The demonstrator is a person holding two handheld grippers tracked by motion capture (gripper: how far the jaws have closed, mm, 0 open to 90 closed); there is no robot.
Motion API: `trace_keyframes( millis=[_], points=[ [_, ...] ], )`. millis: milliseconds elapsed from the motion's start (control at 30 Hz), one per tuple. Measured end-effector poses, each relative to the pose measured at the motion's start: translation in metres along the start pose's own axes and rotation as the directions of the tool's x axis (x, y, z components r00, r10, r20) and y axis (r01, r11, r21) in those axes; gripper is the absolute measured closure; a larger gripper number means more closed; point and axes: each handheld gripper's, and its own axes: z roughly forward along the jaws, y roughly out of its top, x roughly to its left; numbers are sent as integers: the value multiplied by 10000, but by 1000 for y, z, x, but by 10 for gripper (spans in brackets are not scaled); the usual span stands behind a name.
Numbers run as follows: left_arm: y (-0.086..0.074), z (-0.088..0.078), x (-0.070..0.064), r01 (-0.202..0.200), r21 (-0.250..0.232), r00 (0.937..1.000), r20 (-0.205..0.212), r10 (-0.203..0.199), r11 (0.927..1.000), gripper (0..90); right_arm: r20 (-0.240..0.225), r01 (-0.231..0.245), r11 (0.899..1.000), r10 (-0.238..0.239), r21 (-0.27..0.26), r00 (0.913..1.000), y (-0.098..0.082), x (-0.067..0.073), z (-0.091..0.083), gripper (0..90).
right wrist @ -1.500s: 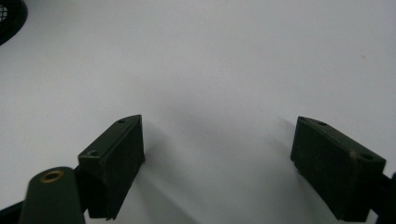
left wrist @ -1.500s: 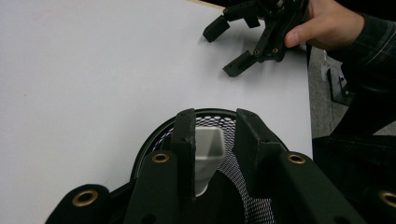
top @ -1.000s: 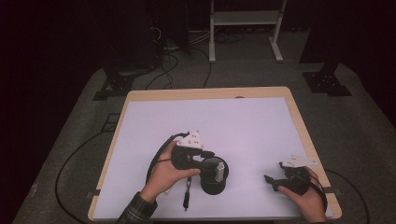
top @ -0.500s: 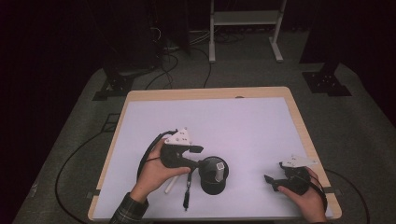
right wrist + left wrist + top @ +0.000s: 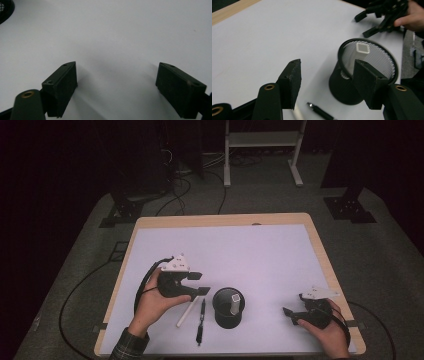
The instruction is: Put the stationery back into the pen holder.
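the left gripper [image 5: 325, 86] had its black jaws spread wide with nothing between them, poised just above a slim white marker [image 5: 188, 313] and a black pen [image 5: 200, 321] lying side by side on the white table top [image 5: 250, 255]. just beside them stood a black wire-mesh pen cup [image 5: 364, 72] with one white square-ended stick [image 5: 362, 50] upright inside it. the right gripper [image 5: 117, 90] rested low over bare table well apart from the cup, jaws also wide and empty. the pen and marker looked light, stiff and smooth — likely to roll or slip, so a pinch across the mid-barrel seemed safest; the cup looked light and easy to tip
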Motion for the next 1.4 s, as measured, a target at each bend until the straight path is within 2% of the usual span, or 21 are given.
trace_keyframes(
  millis=[333, 400, 733, 867, 1000, 1267, 1300, 1400],
  points=[
    [-15, 6, 15, 168, 688, 9966, -814, -112, 9975, 412, -2, -12, 10000, 12, 4, 10000, 0, 0, 0, 163],
    [-18, 9, 18, 308, 745, 9954, -923, -238, 9967, 419, -5, -14, 10000, 14, 5, 10000, 0, 0, 0, 163],
    [-31, 26, 26, 597, 1284, 9916, -1217, -440, 9899, 436, -1, -5, 10000, 5, 3, 10000, 0, 0, 0, 163],
    [-36, 33, 27, 553, 1679, 9901, -1366, -323, 9842, 436, -3, -7, 10000, 7, 5, 10000, 0, 0, 0, 163],
    [-39, 39, 27, 641, 1841, 9871, -1559, -353, 9808, 439, -4, -7, 10000, 7, 1, 10000, 0, 0, 0, 163],
    [-47, 51, 28, 750, 2160, 9874, -1525, -422, 9735, 438, -3, -20, 10000, 20, -2, 10000, 0, 0, 0, 163],
    [-48, 53, 29, 702, 2332, 9874, -1546, -343, 9699, 438, -4, -20, 10000, 20, -1, 10000, 0, 0, 0, 163],
    [-49, 57, 29, 687, 2461, 9869, -1585, -298, 9668, 437, -4, -18, 10000, 18, -2, 10000, 0, 0, 0, 163]
  ],
)
